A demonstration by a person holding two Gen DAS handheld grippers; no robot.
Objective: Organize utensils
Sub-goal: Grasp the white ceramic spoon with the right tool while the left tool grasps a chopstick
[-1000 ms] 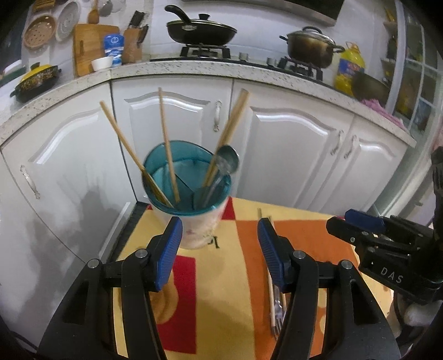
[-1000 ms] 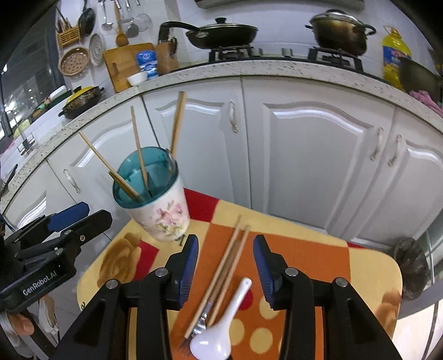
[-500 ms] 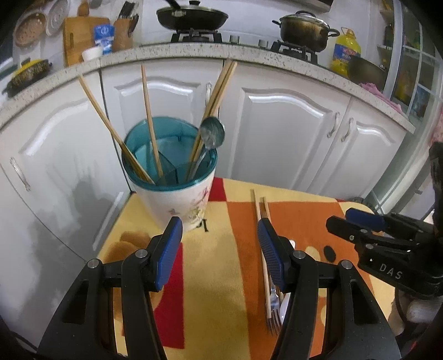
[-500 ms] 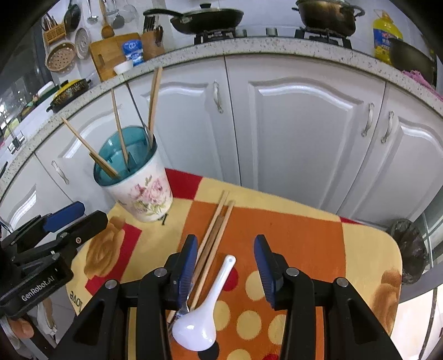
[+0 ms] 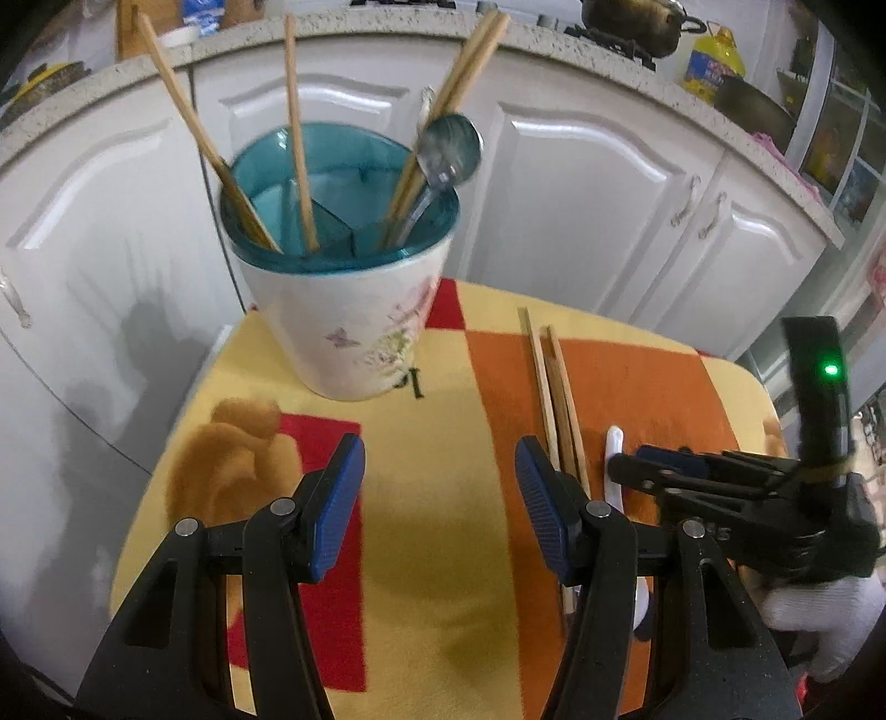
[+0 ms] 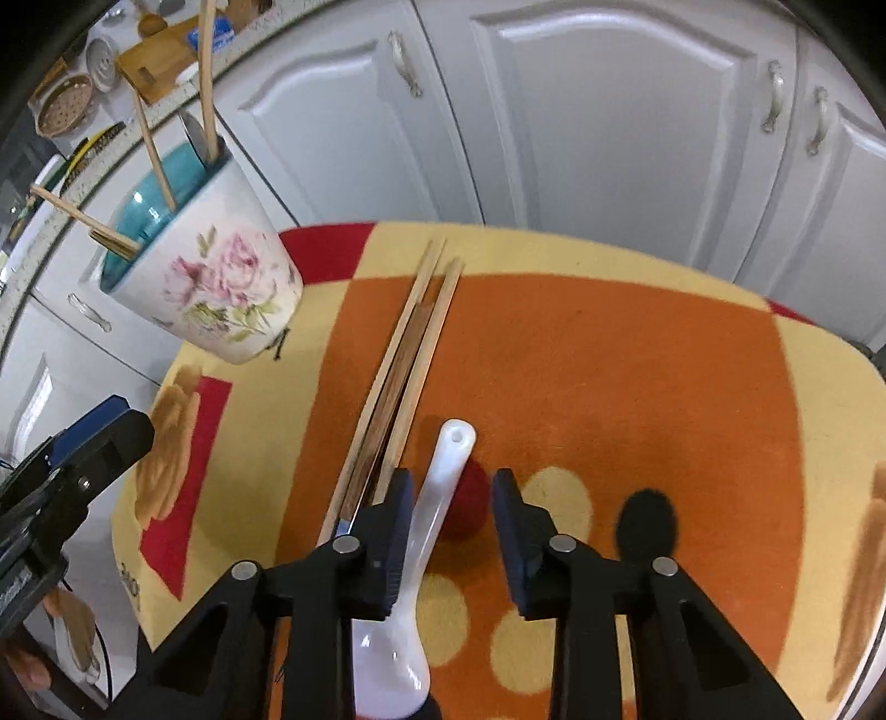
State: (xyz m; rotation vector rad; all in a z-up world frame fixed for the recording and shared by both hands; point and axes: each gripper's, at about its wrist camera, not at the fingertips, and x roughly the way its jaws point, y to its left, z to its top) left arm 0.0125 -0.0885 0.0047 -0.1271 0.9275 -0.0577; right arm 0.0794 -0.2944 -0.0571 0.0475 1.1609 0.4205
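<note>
A floral utensil holder (image 5: 354, 310) with a teal inside stands at the back left of the patterned mat (image 5: 432, 531); it also shows in the right wrist view (image 6: 216, 288). It holds several chopsticks and a metal spoon (image 5: 448, 149). Loose chopsticks (image 6: 404, 360) and a white ceramic spoon (image 6: 437, 498) lie on the mat. My right gripper (image 6: 451, 498) is open, low over the spoon's handle, which lies between the jaws near the left finger. My left gripper (image 5: 440, 487) is open and empty above the mat, in front of the holder.
White cabinet doors (image 6: 609, 138) stand right behind the small table. The mat's edges drop off at the left and front. A counter with a pot (image 5: 637, 22) and an oil bottle (image 5: 714, 61) runs above the cabinets.
Both grippers have dropped lower and closer to the mat. The right gripper has come down around the white spoon's handle. Both stay open.
</note>
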